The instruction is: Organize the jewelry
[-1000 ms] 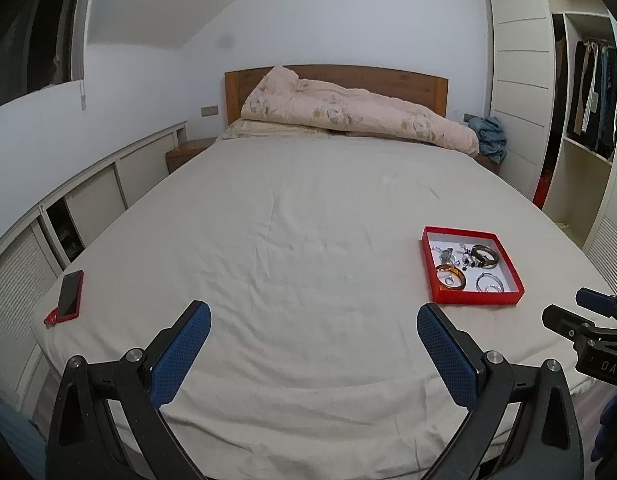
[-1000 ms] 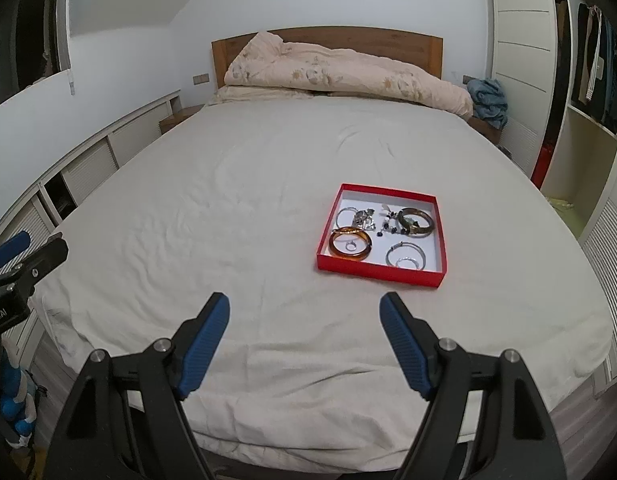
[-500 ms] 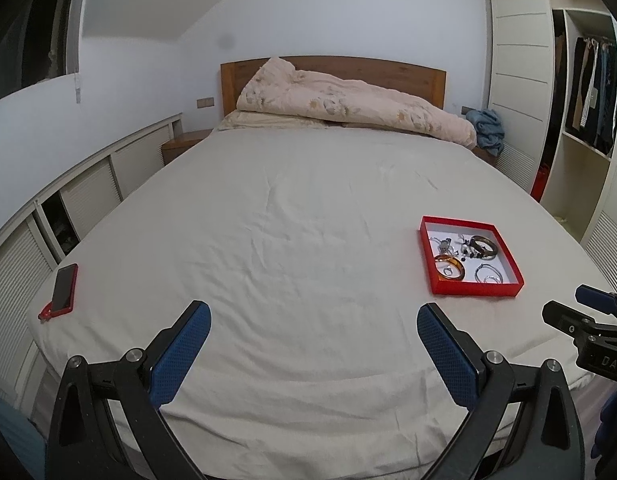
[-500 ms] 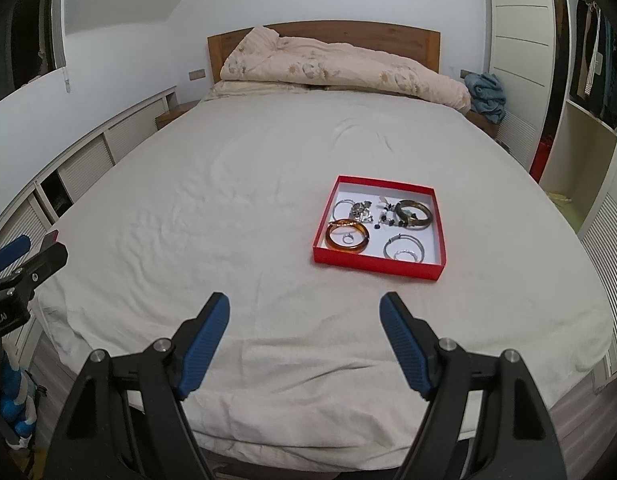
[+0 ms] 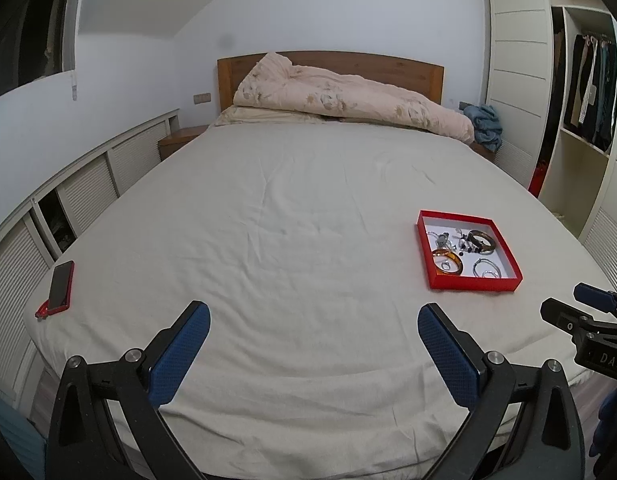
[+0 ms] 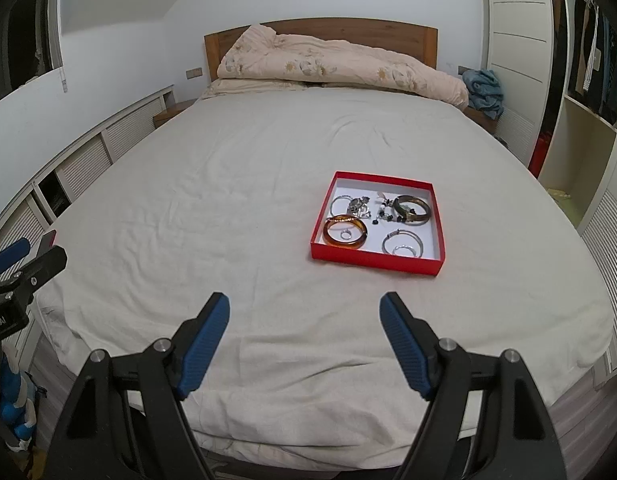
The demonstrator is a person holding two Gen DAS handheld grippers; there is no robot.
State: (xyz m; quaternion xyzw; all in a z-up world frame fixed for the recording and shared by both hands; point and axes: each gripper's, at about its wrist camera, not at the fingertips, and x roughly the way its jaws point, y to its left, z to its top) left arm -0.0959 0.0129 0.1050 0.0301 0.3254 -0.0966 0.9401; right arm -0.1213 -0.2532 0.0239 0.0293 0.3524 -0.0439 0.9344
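Both views now farther back from the red tray (image 6: pixel 375 256) than a second ago, more of the bed's (image 6: pixel 236 208) near edge showing below it. Left gripper (image 5: pixel 313 354) and right gripper (image 6: pixel 304 334) both spread wide, holding nothing, well short of the tray. All jewelry (image 6: pixel 378 216) inside the tray, so either a retreat after sorting or a pause ahead of it.

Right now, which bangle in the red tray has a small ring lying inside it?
The amber bangle, at the tray's near-left corner. A small silver ring lies inside it; the dark bangle holds none.
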